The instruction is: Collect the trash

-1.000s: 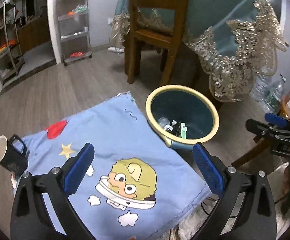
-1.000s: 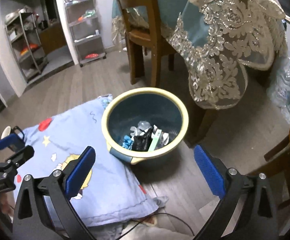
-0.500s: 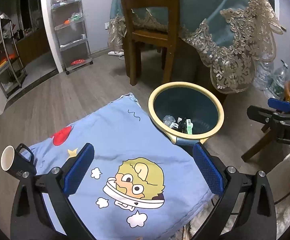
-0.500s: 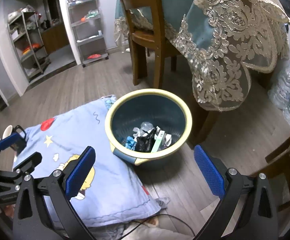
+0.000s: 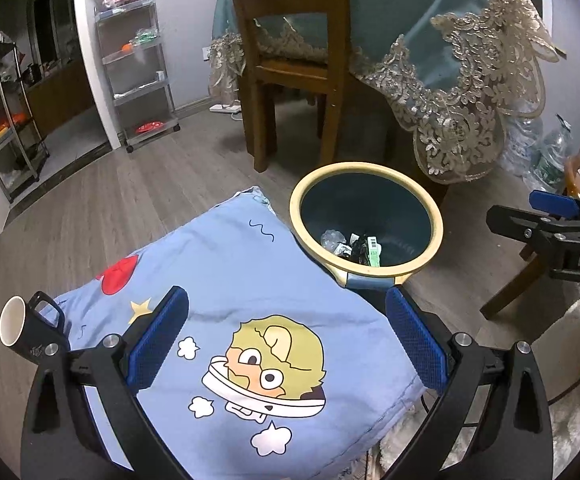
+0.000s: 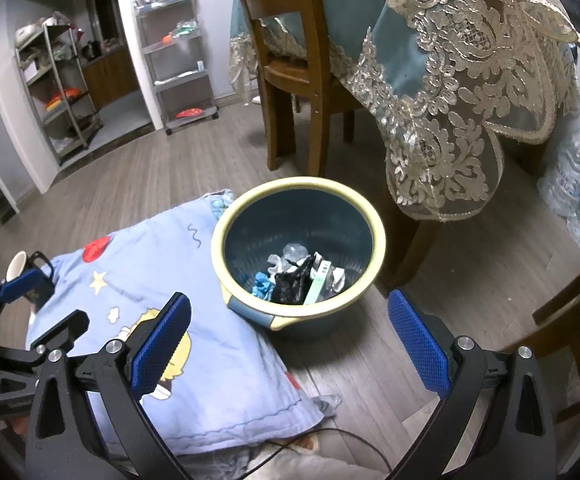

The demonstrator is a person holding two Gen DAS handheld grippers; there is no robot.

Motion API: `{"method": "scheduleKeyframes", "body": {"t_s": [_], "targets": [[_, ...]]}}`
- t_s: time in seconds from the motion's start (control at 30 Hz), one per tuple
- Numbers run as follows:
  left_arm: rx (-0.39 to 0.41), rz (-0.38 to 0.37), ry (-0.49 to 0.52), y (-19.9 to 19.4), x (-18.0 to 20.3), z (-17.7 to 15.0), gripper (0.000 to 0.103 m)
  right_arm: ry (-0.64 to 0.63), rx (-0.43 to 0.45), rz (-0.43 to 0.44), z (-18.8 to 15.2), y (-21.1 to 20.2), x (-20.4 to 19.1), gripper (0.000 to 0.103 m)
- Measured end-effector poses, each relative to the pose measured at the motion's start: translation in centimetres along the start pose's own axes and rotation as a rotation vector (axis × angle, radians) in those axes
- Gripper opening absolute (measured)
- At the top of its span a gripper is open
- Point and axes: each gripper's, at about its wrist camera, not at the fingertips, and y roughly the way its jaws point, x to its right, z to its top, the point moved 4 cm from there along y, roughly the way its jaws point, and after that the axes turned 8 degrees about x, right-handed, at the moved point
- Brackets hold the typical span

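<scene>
Wooden floor, bin (image 6: 364,216) at twelve o'clock holding trash (image 6: 298,274); both grippers (image 5: 286,340) (image 6: 288,344) spread wide, empty. Pillow (image 5: 226,280) seemingly clear: scan slowly first.

Both views are dim and cool-toned, lit by indoor light from above. The bin (image 6: 298,240) throws a soft shadow on the floor (image 6: 470,280) toward 5 o'clock in the right view, and the space under the tablecloth (image 5: 458,92) is dark. Fisheye distortion bends the shelves (image 5: 138,64) at 10 o'clock and curves the floorboards. Black vignetting fills all corners. The centre is sharp; the rims are softer. Small glints show on the gripper screws.
</scene>
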Motion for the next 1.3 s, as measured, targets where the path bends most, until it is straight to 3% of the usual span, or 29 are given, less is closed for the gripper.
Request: {"method": "scheduleKeyframes", "body": {"t_s": [1.3], "targets": [[-0.013, -0.012, 0.003, 0.28, 0.42, -0.09, 0.097, -0.002, -0.007, -0.001, -0.07, 0.36, -0.07, 0.098]]}}
